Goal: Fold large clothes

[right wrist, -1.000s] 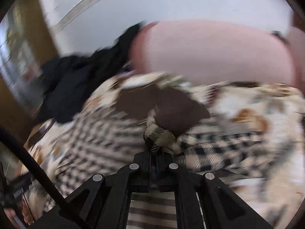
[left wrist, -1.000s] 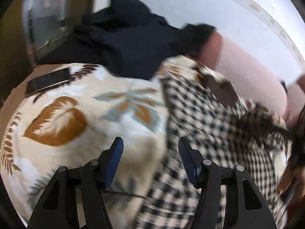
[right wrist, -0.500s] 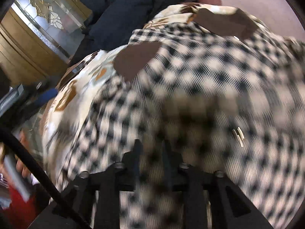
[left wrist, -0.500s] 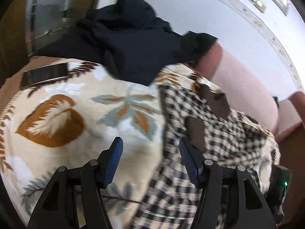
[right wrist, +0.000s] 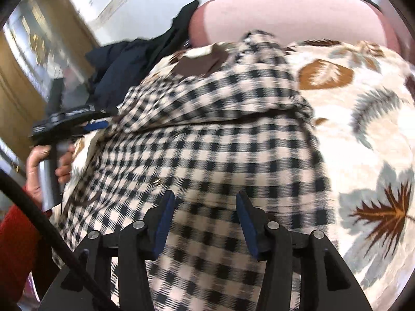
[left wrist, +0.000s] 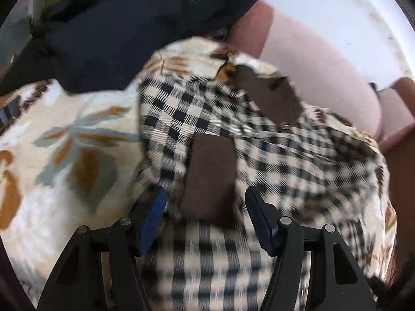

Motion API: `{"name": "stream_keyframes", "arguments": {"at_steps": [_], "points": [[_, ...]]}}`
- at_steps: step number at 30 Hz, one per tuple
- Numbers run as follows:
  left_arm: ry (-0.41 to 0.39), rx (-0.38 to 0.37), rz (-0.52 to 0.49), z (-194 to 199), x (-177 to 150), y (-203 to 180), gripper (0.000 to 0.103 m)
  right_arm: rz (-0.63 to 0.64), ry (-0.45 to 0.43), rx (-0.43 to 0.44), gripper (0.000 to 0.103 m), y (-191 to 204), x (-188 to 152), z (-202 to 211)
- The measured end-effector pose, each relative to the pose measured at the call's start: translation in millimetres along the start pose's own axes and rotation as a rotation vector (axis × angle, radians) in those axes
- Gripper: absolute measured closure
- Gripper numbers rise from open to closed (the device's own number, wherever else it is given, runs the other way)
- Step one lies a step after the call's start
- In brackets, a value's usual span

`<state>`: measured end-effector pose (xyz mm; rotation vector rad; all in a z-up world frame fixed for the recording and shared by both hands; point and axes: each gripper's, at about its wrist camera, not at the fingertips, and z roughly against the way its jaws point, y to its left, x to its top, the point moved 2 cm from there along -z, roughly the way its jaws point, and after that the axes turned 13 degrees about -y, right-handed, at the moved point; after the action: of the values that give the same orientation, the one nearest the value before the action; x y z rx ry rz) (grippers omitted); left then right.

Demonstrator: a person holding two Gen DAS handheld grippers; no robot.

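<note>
A black-and-cream checked shirt (left wrist: 207,119) with brown patches (left wrist: 210,178) lies spread on a leaf-print blanket (left wrist: 64,140). My left gripper (left wrist: 205,215) is open, its jaws low over the shirt on either side of a brown patch. In the right wrist view the shirt (right wrist: 220,134) fills the middle, with a fold running across it. My right gripper (right wrist: 205,215) is open just above the cloth, holding nothing. The left gripper (right wrist: 67,121) shows at the shirt's left edge in that view, held by a hand.
A pile of dark navy clothes (left wrist: 109,26) lies at the far left of the blanket, also seen in the right wrist view (right wrist: 135,62). A pink headboard (left wrist: 324,64) stands behind. A wooden door (right wrist: 23,83) is at the left.
My right gripper has let go of the shirt and opened; it held a bunch of cloth one second ago. My left gripper has moved right, from the blanket onto the shirt.
</note>
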<state>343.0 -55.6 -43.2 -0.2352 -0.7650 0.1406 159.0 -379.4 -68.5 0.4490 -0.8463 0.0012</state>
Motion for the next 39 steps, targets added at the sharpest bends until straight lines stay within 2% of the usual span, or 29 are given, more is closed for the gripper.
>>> {"name": "stream_keyframes", "arguments": {"at_steps": [1,2,4,6,9,11,12,13,15,18,20,23,25,26,28,31,33,35,37,39], "points": [[0.022,0.006,0.002,-9.9,0.2,-1.3,0.048,-0.003,0.011,0.002,0.05,-2.1,0.7,-2.7],[0.041,0.017,-0.015,-16.6,0.2,-5.8,0.071,0.004,0.017,0.001,0.05,-4.3,2.9,-5.4],[0.059,0.001,-0.046,-17.4,0.7,-15.7,0.092,0.023,0.017,-0.008,0.05,-6.1,8.8,-9.0],[0.008,0.004,-0.057,-3.0,8.5,-21.2,0.092,0.019,0.013,-0.007,0.05,-9.5,13.7,-12.5],[-0.114,0.006,-0.04,30.2,23.7,-14.8,0.092,-0.014,0.015,-0.002,0.05,-14.5,17.9,-17.7],[-0.175,0.081,-0.058,43.0,27.2,-3.5,0.089,-0.027,0.02,0.0,0.05,-15.1,17.0,-19.8],[-0.181,0.11,-0.071,43.5,27.0,1.4,0.087,-0.027,0.022,-0.006,0.05,-15.8,16.2,-20.5],[-0.16,0.138,-0.084,39.7,25.8,8.1,0.084,-0.023,0.026,-0.012,0.05,-16.0,15.2,-21.3],[-0.128,0.177,-0.071,34.5,25.5,20.3,0.084,-0.014,0.031,-0.021,0.05,-15.5,13.5,-23.0],[-0.132,0.157,0.035,45.5,24.9,42.6,0.084,-0.008,0.02,-0.035,0.05,-14.8,10.9,-20.9],[-0.134,0.124,0.092,61.9,20.2,53.1,0.077,0.001,-0.001,-0.054,0.05,-11.3,9.2,-19.2],[-0.173,0.116,0.051,82.0,10.9,45.7,0.065,0.04,-0.037,-0.099,0.05,-5.8,15.0,-15.9],[-0.189,0.11,0.016,83.6,4.7,36.8,0.057,0.061,-0.075,-0.128,0.051,-0.1,33.5,-16.0],[-0.189,0.098,0.0,80.2,1.3,32.1,0.056,0.07,-0.093,-0.142,0.055,2.0,43.9,-17.1],[-0.184,0.082,-0.013,72.9,-3.0,27.1,0.056,0.098,-0.13,-0.182,0.055,8.2,74.3,-28.6],[-0.168,0.063,0.015,55.4,-3.3,26.4,0.056,0.129,-0.145,-0.247,0.055,15.7,122.9,-63.4],[-0.157,0.049,0.015,43.2,-1.0,25.3,0.056,0.117,-0.108,-0.275,0.055,12.5,146.4,-93.9],[-0.137,0.061,-0.052,29.2,-4.8,20.6,0.056,0.094,-0.033,-0.322,0.055,3.0,149.5,-121.2],[-0.099,0.102,-0.106,16.1,-11.8,20.5,0.056,0.096,0.036,-0.364,0.055,-4.3,134.0,-132.9],[-0.037,0.108,-0.106,3.1,-20.2,25.1,0.056,0.103,0.106,-0.357,0.055,-8.1,102.7,-132.7]]}}
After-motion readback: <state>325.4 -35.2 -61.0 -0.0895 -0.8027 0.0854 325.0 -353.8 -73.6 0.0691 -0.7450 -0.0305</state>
